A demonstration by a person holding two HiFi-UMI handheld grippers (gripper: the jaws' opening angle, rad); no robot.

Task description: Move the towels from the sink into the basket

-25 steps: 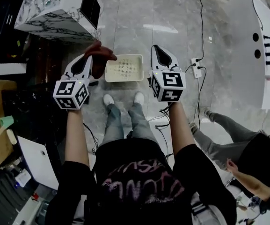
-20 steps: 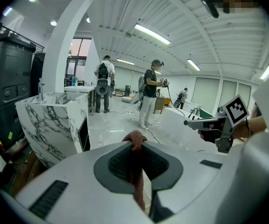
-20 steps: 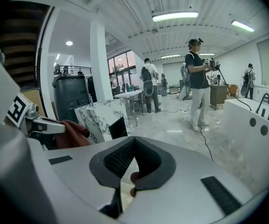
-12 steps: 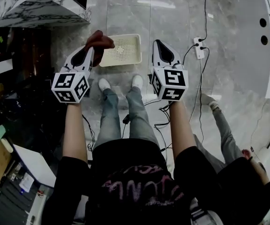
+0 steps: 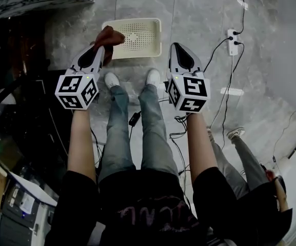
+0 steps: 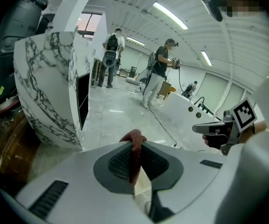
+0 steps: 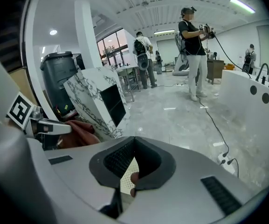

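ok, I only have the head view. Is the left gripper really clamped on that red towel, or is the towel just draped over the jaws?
Observer: Clamped. The left gripper view shows the left gripper with its jaws pressed on the towel, and a fold pokes out past the tips.
Operator: and the right one, anything in it?
Observer: No cloth. In the right gripper view the right gripper has its tips together, and the basket shows its perforated floor through the gap behind them.
Operator: anyone ahead of us?
Observer: Yes, a person stands far across the floor.
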